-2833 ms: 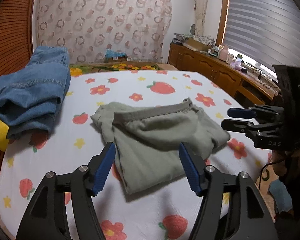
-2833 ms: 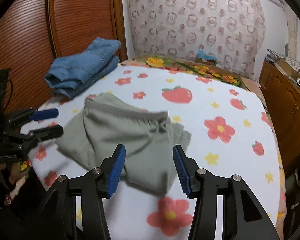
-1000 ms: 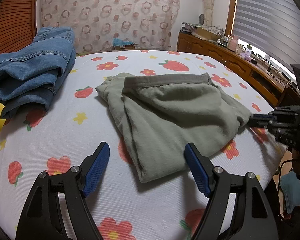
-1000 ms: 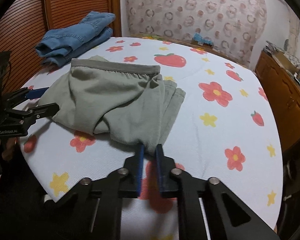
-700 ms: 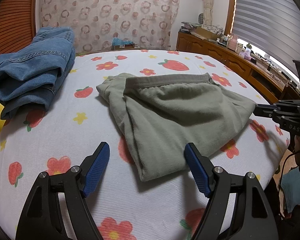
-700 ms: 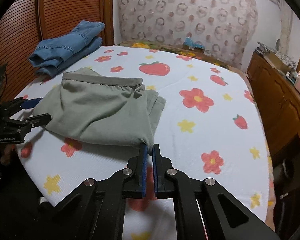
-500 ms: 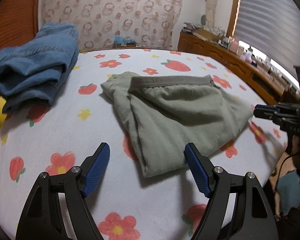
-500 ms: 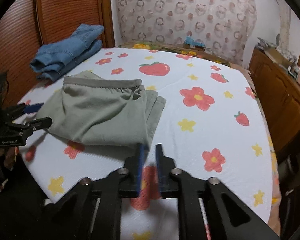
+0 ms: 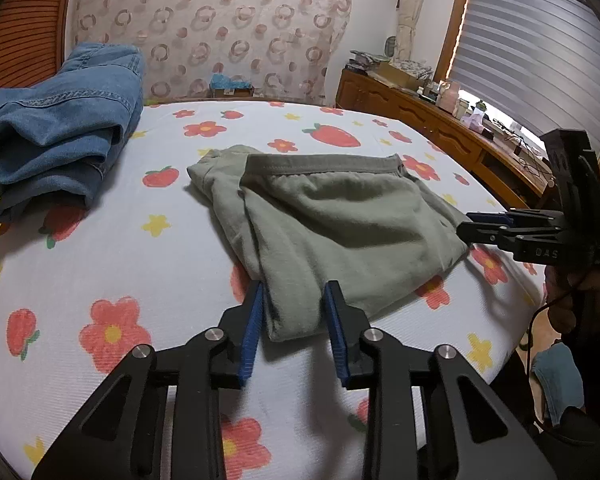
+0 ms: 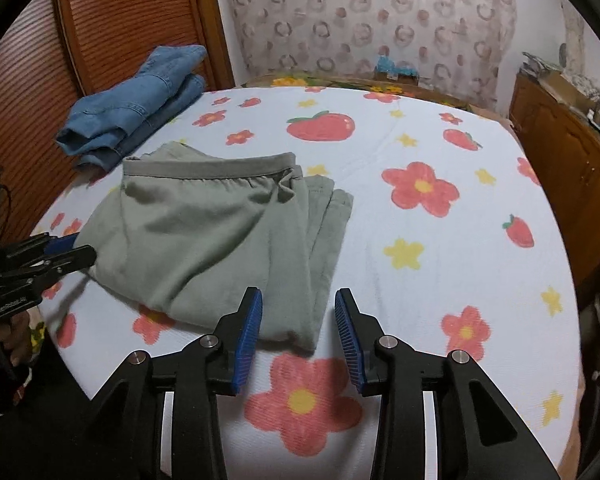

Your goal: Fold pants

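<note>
Olive-green pants (image 9: 340,224) lie folded on the flower-print bed (image 9: 140,264), waistband on the far side, long axis running left to right in front of you. Your left tongs (image 9: 294,322) are partly open, blue pads straddling the near-left corner of the bundle; not yet clamped. Your right tongs (image 10: 298,334) are open wider, just short of the near-right corner. Judgement: the left tongs are nearer to a grip. A stack of blue jeans (image 10: 136,108) sits well apart, far left.
</note>
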Demonstrator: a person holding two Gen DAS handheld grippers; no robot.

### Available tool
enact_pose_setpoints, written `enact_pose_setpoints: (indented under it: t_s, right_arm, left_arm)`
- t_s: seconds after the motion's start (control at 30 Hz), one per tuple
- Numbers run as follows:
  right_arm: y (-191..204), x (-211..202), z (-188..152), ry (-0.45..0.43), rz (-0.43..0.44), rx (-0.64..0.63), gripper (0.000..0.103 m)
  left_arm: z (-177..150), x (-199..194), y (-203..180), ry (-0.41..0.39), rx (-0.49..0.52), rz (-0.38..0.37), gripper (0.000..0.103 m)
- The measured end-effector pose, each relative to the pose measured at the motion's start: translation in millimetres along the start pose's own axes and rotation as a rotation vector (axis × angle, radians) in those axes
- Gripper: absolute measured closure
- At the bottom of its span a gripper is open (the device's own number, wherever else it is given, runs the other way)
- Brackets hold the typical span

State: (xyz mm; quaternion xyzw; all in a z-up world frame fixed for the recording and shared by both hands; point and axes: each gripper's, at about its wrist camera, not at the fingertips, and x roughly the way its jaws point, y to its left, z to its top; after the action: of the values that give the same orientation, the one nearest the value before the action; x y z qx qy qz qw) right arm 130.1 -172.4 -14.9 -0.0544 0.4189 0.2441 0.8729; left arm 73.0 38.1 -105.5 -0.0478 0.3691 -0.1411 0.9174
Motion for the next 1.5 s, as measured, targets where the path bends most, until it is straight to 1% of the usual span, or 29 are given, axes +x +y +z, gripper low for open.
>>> enact_pose_setpoints:
  t_s: [0.07,0.1,0.13,0.17,0.2,0.23,0.33,0.43,0.63,0.77,0.8,0.83,0.93,0.97,1.0,1.03,1.07,1.13,1.2,1.27,1.3,1.47,1.5]
  right_arm:
    - [-1.9,0.0,0.0,0.0,0.011,0.008,0.064]
    - [-2.0,0.5,-0.2,0.002,0.011,0.004,0.064]
    - [-2.1,1.3,-0.3,0.004,0.011,0.001,0.066]
    - [-1.6,1.5,-0.8,0.004,0.014,-0.004,0.075]
    - [-1.0,1.2,-1.4,0.002,0.03,-0.008,0.094]
    - [-0.7,0.7,-1.4,-0.006,0.045,-0.008,0.097]
    - [0.4,-10.0,-4.1,-0.043,0.023,-0.004,0.099]
    - [2.4,-23.5,-9.2,-0.068,0.037,-0.004,0.099]
    - [8.3,-36.2,-16.9,-0.068,0.049,-0.025,0.098]
    - [9.6,-38.6,-17.6,-0.065,0.053,-0.027,0.098]
    - [9.9,-38.1,-17.6,-0.064,0.047,-0.028,0.097]
    - [9.8,-37.0,-17.3,-0.059,0.045,-0.026,0.093]
    - [10.4,-38.0,-16.9,-0.058,0.045,-0.025,0.085]
    - [10.4,-39.5,-16.7,-0.063,0.046,-0.026,0.084]
    - [10.1,-40.2,-16.1,-0.067,0.047,-0.027,0.082]
    - [9.7,-41.2,-15.0,-0.072,0.047,-0.027,0.079]
    - [10.0,-41.7,-14.6,-0.077,0.045,-0.029,0.077]
    - [9.7,-39.6,-11.3,-0.083,0.036,-0.037,0.071]
    - [9.3,-34.0,-5.5,-0.084,0.034,-0.047,0.069]
    - [8.6,-25.0,2.1,-0.079,0.033,-0.055,0.068]
    - [8.1,-19.8,6.5,-0.076,0.03,-0.059,0.068]
    - [7.4,-0.9,21.9,-0.069,0.049,-0.069,0.068]
    - [7.4,3.1,24.6,-0.066,0.049,-0.07,0.068]
  left_arm:
    - [-0.2,-0.2,-0.2,-0.002,0.0,0.002,0.082]
    - [0.3,0.0,0.3,-0.004,0.001,0.009,0.083]
    - [0.1,-0.3,0.7,-0.006,0.002,0.012,0.088]
    - [0.3,-0.4,0.9,-0.007,0.006,0.016,0.09]
    - [0.8,-0.6,1.3,-0.01,0.008,0.022,0.091]
    - [1.1,-1.4,1.5,-0.016,0.008,0.031,0.092]
    - [1.5,-4.6,1.8,-0.029,0.005,0.042,0.093]
    - [2.2,-11.6,-0.3,-0.035,0.012,0.039,0.093]
    - [-1.1,-29.8,-9.7,-0.047,0.036,0.018,0.093]
    - [-3.1,-30.8,-6.7,-0.034,0.027,0.015,0.093]
    - [-3.0,-30.4,-5.8,-0.03,0.02,0.008,0.093]
    - [-2.7,-30.2,-4.8,-0.03,0.01,0.008,0.093]
    - [-1.0,-27.9,-1.2,-0.019,-0.012,0.01,0.086]
    - [-0.7,-27.1,-1.7,-0.016,-0.004,0.018,0.078]
    - [-0.1,-26.6,-1.6,-0.02,0.008,0.019,0.073]
    - [0.3,-26.3,-1.4,-0.022,0.01,0.013,0.063]
    - [1.6,-25.3,-0.1,-0.025,0.008,0.005,0.056]
    - [4.0,-23.8,1.0,-0.022,0.008,0.005,0.055]
    - [9.9,-18.0,2.9,-0.014,0.017,0.014,0.048]
    - [15.9,-13.3,4.3,-0.012,0.023,0.008,0.03]
    - [19.8,-10.7,4.8,-0.011,0.027,0.003,0.027]
    - [36.0,-6.8,8.7,-0.037,0.022,0.024,0.027]
    - [39.9,-4.9,10.0,-0.036,0.019,0.016,0.027]
